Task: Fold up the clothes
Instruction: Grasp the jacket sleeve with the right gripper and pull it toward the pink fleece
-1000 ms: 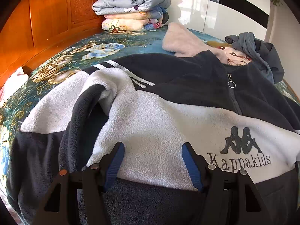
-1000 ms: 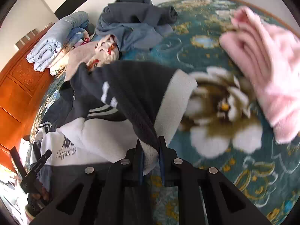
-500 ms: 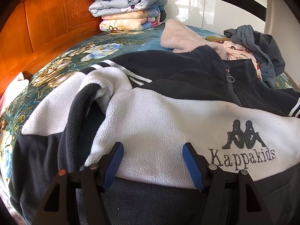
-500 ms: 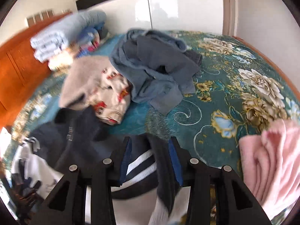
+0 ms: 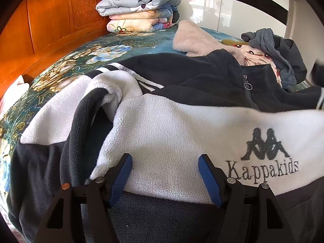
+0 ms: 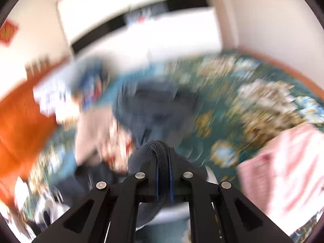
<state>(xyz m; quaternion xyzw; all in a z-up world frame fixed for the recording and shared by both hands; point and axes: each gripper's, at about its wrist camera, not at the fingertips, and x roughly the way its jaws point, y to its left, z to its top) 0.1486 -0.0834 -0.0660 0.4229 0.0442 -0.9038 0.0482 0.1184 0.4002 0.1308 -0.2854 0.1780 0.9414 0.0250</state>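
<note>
A black, white and grey Kappakids fleece jacket (image 5: 174,133) lies spread on the bed. Its left sleeve is folded over the chest. My left gripper (image 5: 165,174) is open and hovers low over the white band, its blue pads (image 5: 121,178) on either side of the fabric without pinching it. My right gripper (image 6: 163,172) is shut on a dark fleece fold of the jacket (image 6: 154,149), held up above the bed. The right wrist view is heavily blurred by motion.
A stack of folded quilts (image 5: 137,6) sits by the wooden headboard (image 5: 46,26). A beige fleece garment (image 5: 194,40) and a grey-blue heap of clothes (image 5: 273,48) lie beyond the jacket. A folded pink garment (image 6: 283,172) lies at the right on the floral bedspread (image 6: 253,93).
My right gripper opened half a second ago and has shut again on a dark fold of the jacket, swinging fast. My left gripper has stayed open over the white band.
</note>
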